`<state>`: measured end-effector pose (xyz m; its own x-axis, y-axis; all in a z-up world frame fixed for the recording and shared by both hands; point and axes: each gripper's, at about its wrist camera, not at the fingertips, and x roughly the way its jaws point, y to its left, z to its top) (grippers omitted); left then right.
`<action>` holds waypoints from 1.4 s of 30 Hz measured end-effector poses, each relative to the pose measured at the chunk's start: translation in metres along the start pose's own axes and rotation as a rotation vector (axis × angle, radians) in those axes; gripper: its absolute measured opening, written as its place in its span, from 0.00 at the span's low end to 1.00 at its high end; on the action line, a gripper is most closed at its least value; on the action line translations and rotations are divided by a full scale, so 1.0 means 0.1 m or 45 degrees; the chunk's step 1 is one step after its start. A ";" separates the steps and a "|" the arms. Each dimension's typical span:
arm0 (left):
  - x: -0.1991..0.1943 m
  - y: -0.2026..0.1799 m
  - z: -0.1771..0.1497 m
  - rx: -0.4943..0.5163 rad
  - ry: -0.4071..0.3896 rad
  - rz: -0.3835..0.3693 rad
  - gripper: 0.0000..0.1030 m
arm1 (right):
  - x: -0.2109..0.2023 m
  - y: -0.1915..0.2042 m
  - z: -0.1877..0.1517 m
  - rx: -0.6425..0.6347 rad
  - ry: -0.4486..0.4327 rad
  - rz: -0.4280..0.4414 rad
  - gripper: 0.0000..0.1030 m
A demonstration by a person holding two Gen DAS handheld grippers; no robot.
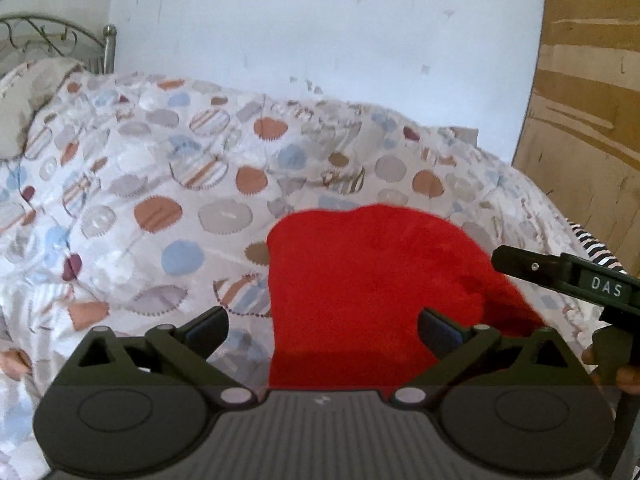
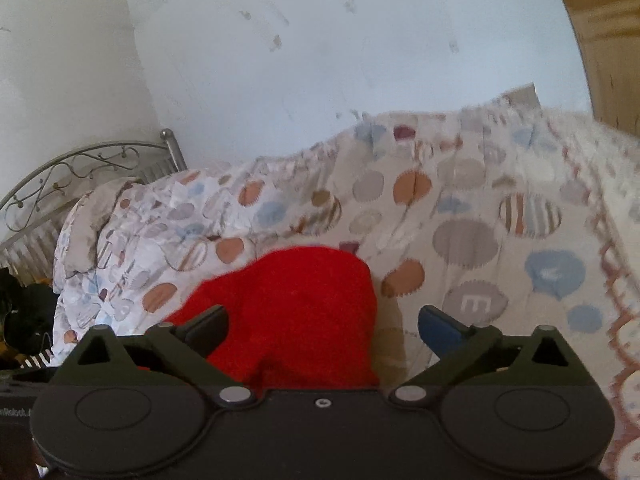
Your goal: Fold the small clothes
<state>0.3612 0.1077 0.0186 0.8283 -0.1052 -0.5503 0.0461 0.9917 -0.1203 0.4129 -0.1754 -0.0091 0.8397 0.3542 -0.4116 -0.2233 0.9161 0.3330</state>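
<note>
A small red garment (image 1: 360, 284) lies on the patterned bedspread (image 1: 160, 168). In the left wrist view my left gripper (image 1: 323, 330) is open, its jaws wide apart over the garment's near left part. The right gripper's finger (image 1: 560, 276) reaches in from the right beside the garment's right edge. In the right wrist view the red garment (image 2: 296, 316) lies low and centre, and my right gripper (image 2: 323, 330) is open, its left finger over the cloth, its right finger over the bedspread (image 2: 480, 220). Neither gripper holds anything.
A metal bed headboard (image 1: 52, 36) (image 2: 80, 172) stands at the left. A white wall (image 1: 320, 20) is behind the bed. A wooden door or panel (image 1: 588, 100) is at the right. Dark items (image 2: 24, 312) lie beside the bed at the left.
</note>
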 end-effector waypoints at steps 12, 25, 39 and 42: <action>-0.98 -0.18 -0.01 0.060 -0.181 0.030 1.00 | -1.04 0.36 0.12 -0.131 -0.206 -0.004 0.99; -1.99 -0.21 -0.51 0.077 -0.289 0.138 1.00 | -2.14 0.66 -0.27 -0.281 -0.318 -0.029 1.00; -2.68 0.02 -1.23 -0.017 -0.250 0.145 1.00 | -3.03 0.95 -0.99 -0.358 -0.271 -0.106 1.00; -2.71 0.05 -1.34 -0.007 -0.257 0.174 1.00 | -3.17 0.97 -1.14 -0.335 -0.305 -0.169 1.00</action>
<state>0.0619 0.1315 0.0563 0.9216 0.0478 -0.3853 -0.0769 0.9952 -0.0607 0.0688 -0.1779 0.0571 0.9550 0.2036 -0.2158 -0.1979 0.9790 0.0483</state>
